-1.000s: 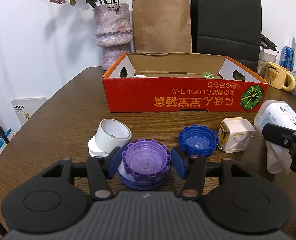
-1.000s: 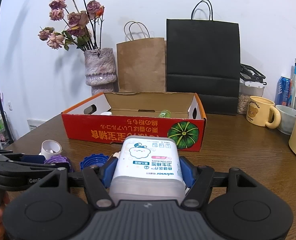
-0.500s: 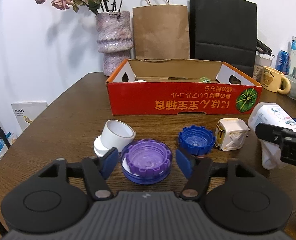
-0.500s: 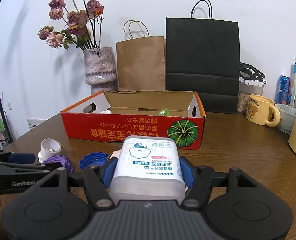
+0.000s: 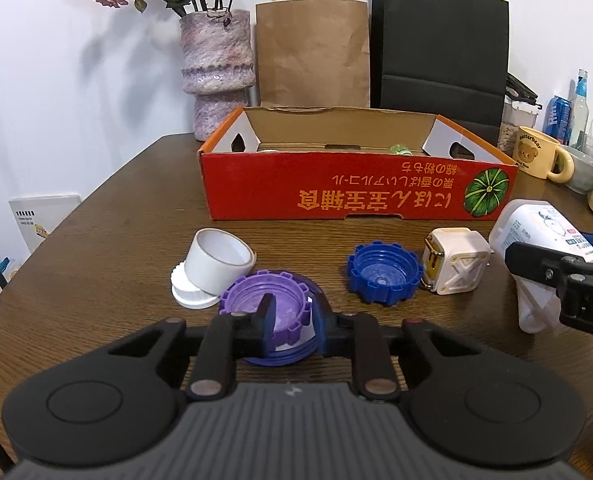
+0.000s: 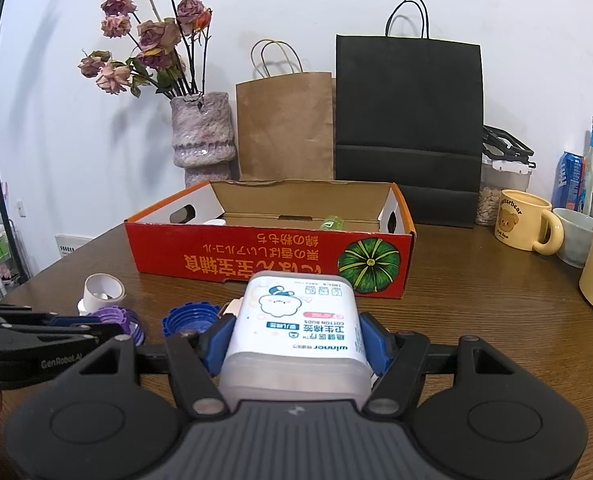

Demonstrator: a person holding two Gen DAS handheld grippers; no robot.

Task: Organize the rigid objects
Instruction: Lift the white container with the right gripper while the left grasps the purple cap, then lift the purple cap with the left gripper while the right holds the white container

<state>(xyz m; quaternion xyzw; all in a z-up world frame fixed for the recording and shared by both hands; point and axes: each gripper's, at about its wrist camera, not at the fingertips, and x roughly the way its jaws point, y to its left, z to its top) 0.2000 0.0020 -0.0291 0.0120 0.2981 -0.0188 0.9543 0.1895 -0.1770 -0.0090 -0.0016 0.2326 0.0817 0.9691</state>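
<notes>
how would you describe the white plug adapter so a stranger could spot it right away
Start at the red cardboard box on the brown table. In front of its pumpkin-printed end lies the white plug adapter, just right of the loose blue cap. It is the only squarish thing in that row, with metal prongs on its side.

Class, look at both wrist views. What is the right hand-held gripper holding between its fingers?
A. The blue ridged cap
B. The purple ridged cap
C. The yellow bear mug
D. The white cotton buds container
D: the right hand-held gripper has its blue pads pressed on both sides of the white cotton buds container, which is labelled "COTTON BUDS".
</notes>
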